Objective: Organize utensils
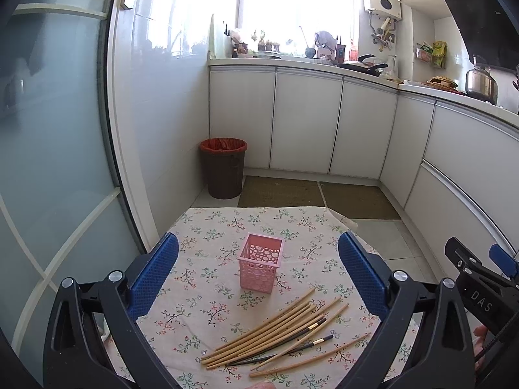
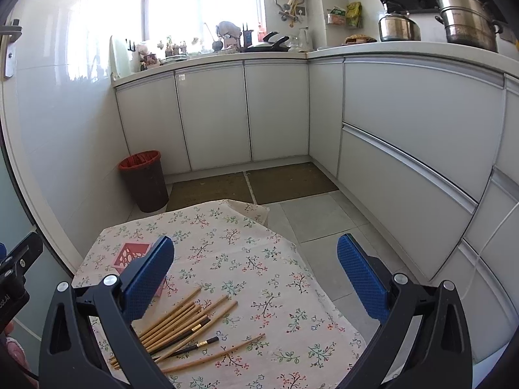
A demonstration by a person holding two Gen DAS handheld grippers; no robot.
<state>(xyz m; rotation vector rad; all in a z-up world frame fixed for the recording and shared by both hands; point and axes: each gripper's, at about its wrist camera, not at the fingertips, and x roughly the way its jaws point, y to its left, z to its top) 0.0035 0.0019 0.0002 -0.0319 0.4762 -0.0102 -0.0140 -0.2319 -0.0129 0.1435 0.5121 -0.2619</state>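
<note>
A pink perforated holder stands upright and empty on the floral tablecloth. A loose pile of several bamboo and dark chopsticks lies just in front of it. My left gripper is open above the cloth, its blue pads on either side of the holder and well apart from it. My right gripper is open and empty over the cloth's right part. In the right wrist view the chopsticks lie at lower left, and the holder is partly hidden behind the left finger.
The small table's far edge drops to a tiled floor. A brown bin with a red liner stands by the wall. White cabinets run behind and to the right. The right gripper's body shows at the right edge.
</note>
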